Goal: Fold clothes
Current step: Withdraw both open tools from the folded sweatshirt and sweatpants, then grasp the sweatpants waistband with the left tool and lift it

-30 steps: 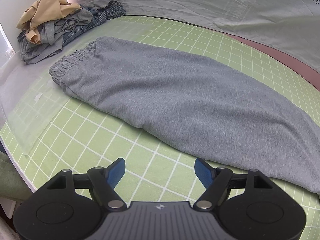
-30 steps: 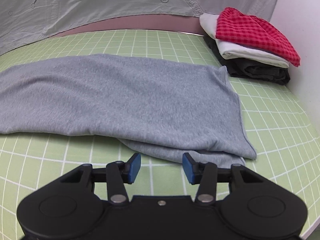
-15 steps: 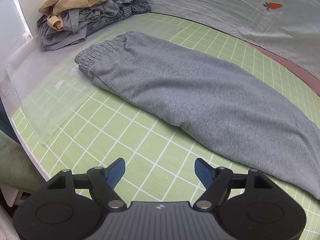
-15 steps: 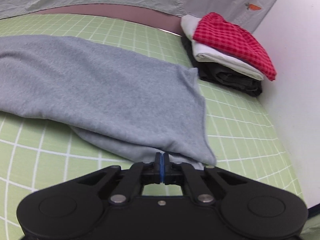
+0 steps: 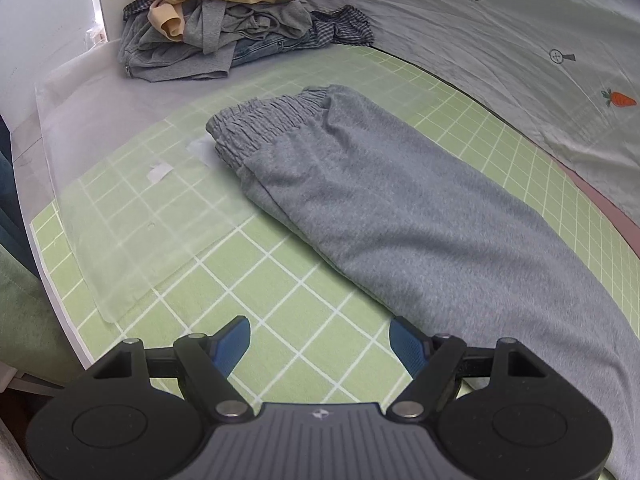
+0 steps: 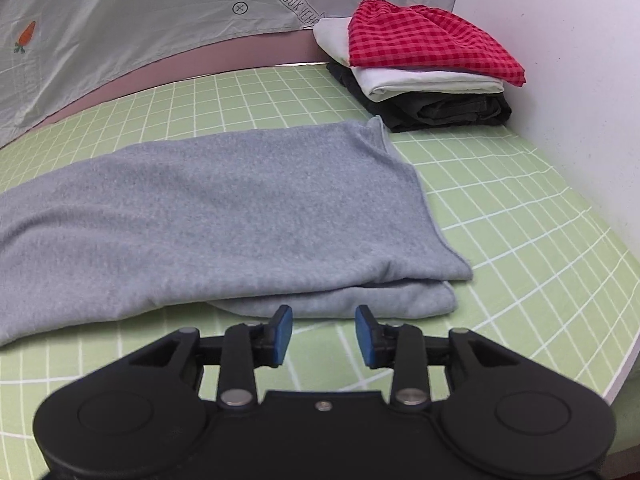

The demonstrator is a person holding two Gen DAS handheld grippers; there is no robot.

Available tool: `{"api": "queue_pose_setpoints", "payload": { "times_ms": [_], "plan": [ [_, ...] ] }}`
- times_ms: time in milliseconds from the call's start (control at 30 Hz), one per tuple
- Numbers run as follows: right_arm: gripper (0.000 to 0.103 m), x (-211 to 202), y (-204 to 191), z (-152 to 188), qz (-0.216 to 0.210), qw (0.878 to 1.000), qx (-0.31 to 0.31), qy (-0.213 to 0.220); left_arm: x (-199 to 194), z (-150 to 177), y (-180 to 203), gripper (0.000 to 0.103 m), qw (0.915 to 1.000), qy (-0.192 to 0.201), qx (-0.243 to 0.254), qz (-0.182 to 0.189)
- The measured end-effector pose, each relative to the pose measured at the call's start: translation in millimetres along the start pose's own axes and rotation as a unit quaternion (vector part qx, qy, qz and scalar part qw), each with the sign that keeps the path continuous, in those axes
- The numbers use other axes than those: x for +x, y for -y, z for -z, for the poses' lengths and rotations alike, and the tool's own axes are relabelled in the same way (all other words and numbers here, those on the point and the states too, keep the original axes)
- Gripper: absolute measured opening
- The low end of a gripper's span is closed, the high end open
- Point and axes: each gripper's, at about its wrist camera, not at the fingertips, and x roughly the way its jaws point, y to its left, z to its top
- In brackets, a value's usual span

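Note:
Grey sweatpants [image 5: 392, 200] lie folded lengthwise on the green grid mat [image 5: 280, 312], their elastic waistband [image 5: 264, 124] toward the far left. My left gripper [image 5: 320, 344] hovers open over the mat, just short of the pants' near edge, with nothing between its fingers. In the right wrist view the leg end of the sweatpants [image 6: 240, 220] lies flat, the lower layer's hem sticking out at the near right. My right gripper [image 6: 324, 334] is open directly in front of that hem, not touching it.
A heap of unfolded clothes [image 5: 216, 20] sits at the far left on a translucent sheet [image 5: 132, 208]. A stack of folded clothes [image 6: 420, 68] topped by red gingham stands at the far right by a white wall [image 6: 560, 80]. A grey printed sheet [image 5: 500, 40] borders the back.
My right gripper, shut at the pants' hem half a second ago, is open again and has backed off slightly. My left gripper has swung left toward the waistband, staying open.

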Motion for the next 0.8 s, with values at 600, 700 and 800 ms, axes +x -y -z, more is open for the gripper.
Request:
{"api": "queue_pose_setpoints", "payload": {
  "times_ms": [600, 700, 800],
  "plan": [
    [0.077, -24, -108, 3, 0.028, 0.995, 0.083, -0.039, 107, -131, -80, 0.080, 0.9961, 0.000, -0.088, 0.007],
    [0.077, -20, -132, -6, 0.030, 0.997, 0.063, -0.040, 121, -139, -83, 0.078, 0.9955, 0.004, -0.093, 0.019],
    [0.077, -18, -151, -15, 0.028, 0.998, 0.037, -0.040, 124, -143, -88, 0.042, 0.9923, 0.027, -0.108, 0.054]
  ]
}}
